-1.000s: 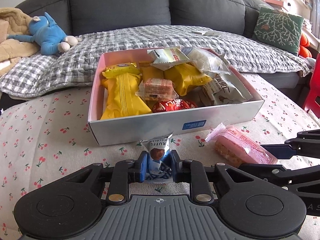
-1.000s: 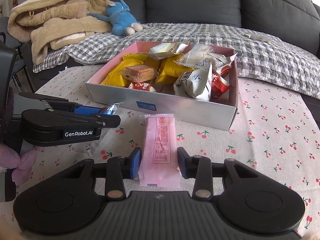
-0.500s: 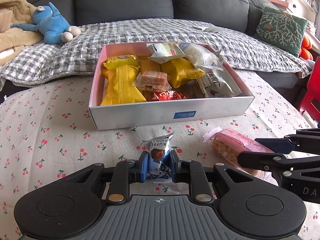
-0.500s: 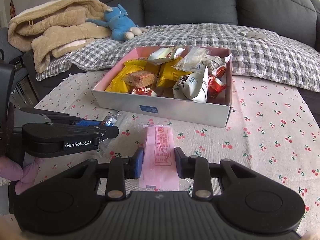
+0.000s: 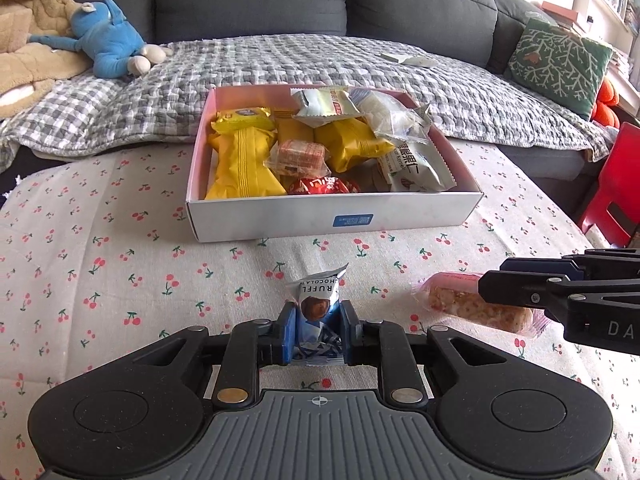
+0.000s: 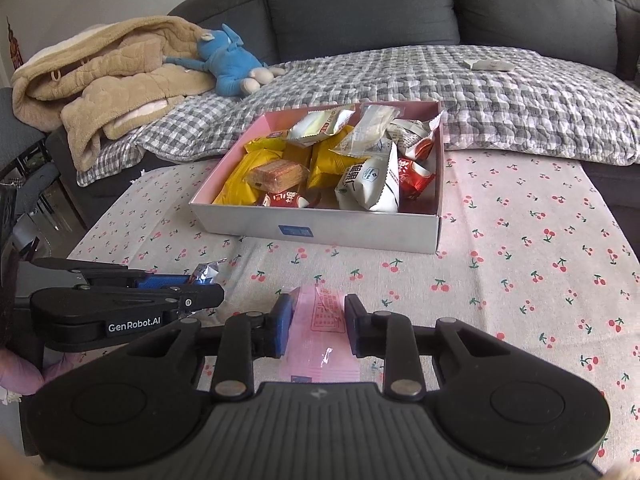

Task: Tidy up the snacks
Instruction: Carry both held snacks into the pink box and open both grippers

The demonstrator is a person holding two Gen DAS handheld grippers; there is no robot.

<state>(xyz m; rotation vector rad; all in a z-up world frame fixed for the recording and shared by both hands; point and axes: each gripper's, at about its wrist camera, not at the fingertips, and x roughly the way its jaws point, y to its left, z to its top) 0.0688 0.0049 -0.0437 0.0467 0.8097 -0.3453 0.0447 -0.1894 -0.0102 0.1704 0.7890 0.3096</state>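
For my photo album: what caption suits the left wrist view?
Left gripper clamps a chocolate truffle packet before the snack box.

A cherry-print tablecloth (image 5: 100, 264) covers the table, bearing an open snack box (image 5: 332, 216).

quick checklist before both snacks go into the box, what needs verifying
1. Left gripper shut on the chocolate truffle packet: ok, pads press both sides.
2. Right gripper shut on the pink snack bar: ok, its jaws have just been closing and now pinch the wrapper.
3. Both snacks clear of the cherry tablecloth: cannot tell, no side view shows a gap under them.
4. Path to the snack box: ok, bare cloth in front of its near wall.
5. Room inside the box: not ok on the left, packed; a bare patch shows at the right wall.
6. Grippers apart from each other: ok.
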